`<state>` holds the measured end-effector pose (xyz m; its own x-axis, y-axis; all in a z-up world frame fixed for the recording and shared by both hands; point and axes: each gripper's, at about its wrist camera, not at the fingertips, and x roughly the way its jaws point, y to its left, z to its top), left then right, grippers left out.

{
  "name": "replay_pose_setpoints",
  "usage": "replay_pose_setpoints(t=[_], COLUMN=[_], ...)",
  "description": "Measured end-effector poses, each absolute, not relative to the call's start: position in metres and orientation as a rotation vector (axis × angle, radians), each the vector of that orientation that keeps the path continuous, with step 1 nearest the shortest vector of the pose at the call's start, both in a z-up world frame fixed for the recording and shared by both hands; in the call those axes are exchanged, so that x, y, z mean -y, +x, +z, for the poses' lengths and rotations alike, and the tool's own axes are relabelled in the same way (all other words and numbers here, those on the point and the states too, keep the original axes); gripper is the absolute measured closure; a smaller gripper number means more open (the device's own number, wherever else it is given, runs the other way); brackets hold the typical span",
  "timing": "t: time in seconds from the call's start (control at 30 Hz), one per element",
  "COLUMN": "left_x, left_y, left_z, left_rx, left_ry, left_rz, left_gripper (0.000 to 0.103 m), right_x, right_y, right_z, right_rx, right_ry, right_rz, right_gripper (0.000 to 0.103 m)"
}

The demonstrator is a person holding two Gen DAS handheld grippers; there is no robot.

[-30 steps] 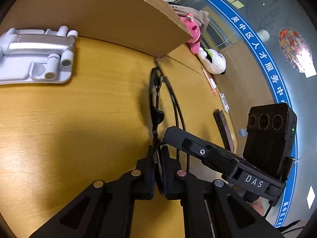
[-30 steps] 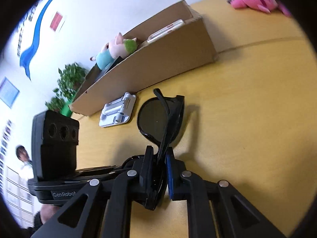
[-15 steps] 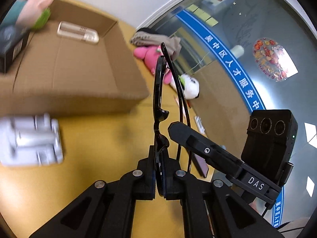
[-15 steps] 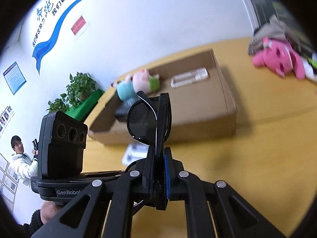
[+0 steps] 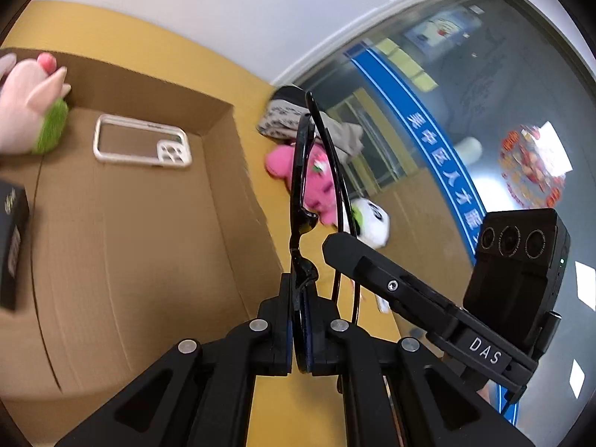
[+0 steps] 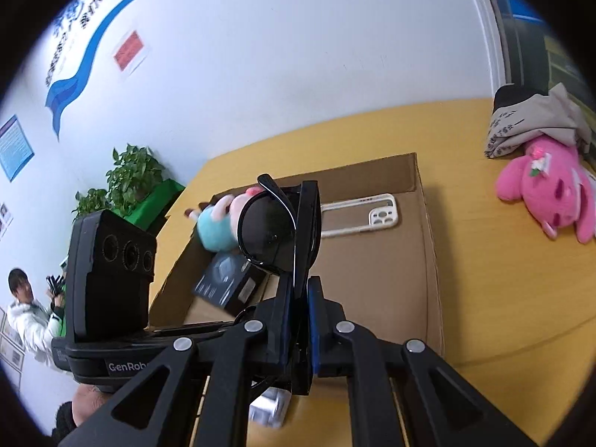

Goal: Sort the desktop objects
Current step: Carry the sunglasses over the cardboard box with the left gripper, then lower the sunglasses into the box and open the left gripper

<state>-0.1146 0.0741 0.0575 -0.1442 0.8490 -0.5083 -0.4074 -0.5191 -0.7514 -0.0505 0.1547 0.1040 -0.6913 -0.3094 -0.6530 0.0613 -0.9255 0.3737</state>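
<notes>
Both grippers are shut on one pair of black sunglasses, held in the air above the open cardboard box. My left gripper clamps the frame edge-on. My right gripper clamps the other end, with one dark lens facing the camera. The box holds a clear phone case, a pink and green plush pig and a black carton. The right gripper's body shows in the left wrist view.
A pink plush toy and folded grey cloth lie on the yellow table to the right of the box. A white plush lies near them. A grey stand shows below the right gripper. A person stands far left.
Both grippers have lifted the sunglasses off the table and carried them up over the open box. The grey stand has dropped out of the left wrist view.
</notes>
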Motion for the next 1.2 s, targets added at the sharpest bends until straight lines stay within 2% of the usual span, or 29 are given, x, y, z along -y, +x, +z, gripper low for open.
replay_pose_setpoints(t=[0.2, 0.37, 0.63, 0.73, 0.83, 0.9, 0.93, 1.0, 1.07, 1.13, 1.2], left_x=[-0.092, -0.102, -0.109, -0.112, -0.106, -0.102, -0.1, -0.096, -0.087, -0.072, -0.053], left_y=[-0.165, -0.198, -0.212, -0.211, -0.21, -0.209, -0.207, -0.203, -0.195, -0.181, -0.165], left_z=[0.031, -0.026, -0.073, -0.084, -0.088, -0.084, -0.079, -0.066, -0.049, -0.026, -0.008], left_rx=[0.618, 0.693, 0.753, 0.762, 0.845, 0.873, 0.858, 0.79, 0.72, 0.675, 0.646], left_ry=[-1.36, -1.53, -1.715, -1.786, -1.793, -1.777, -1.767, -1.759, -1.708, -1.608, -1.509], left_rz=[1.766, 1.721, 1.676, 1.667, 1.64, 1.655, 1.681, 1.755, 1.839, 1.918, 1.987], left_gripper=[0.1, 0.101, 0.101, 0.097, 0.093, 0.074, 0.07, 0.045, 0.031, 0.023, 0.021], right_x=[-0.162, -0.164, -0.169, -0.171, -0.171, -0.167, -0.164, -0.165, -0.169, -0.172, -0.168], right_y=[-0.108, -0.147, -0.172, -0.173, -0.172, -0.173, -0.172, -0.166, -0.155, -0.138, -0.117], right_z=[0.076, 0.028, -0.02, -0.03, -0.034, -0.032, -0.029, -0.02, -0.009, 0.005, 0.018], right_rx=[0.476, 0.443, 0.427, 0.433, 0.393, 0.355, 0.331, 0.333, 0.371, 0.391, 0.376], right_ry=[1.251, 1.425, 1.594, 1.629, 1.632, 1.629, 1.622, 1.582, 1.541, 1.474, 1.387], right_rz=[-2.666, -2.645, -2.634, -2.635, -2.652, -2.65, -2.657, -2.671, -2.685, -2.706, -2.733], right_gripper=[0.096, 0.096, 0.096, 0.096, 0.096, 0.095, 0.095, 0.091, 0.076, 0.046, 0.037])
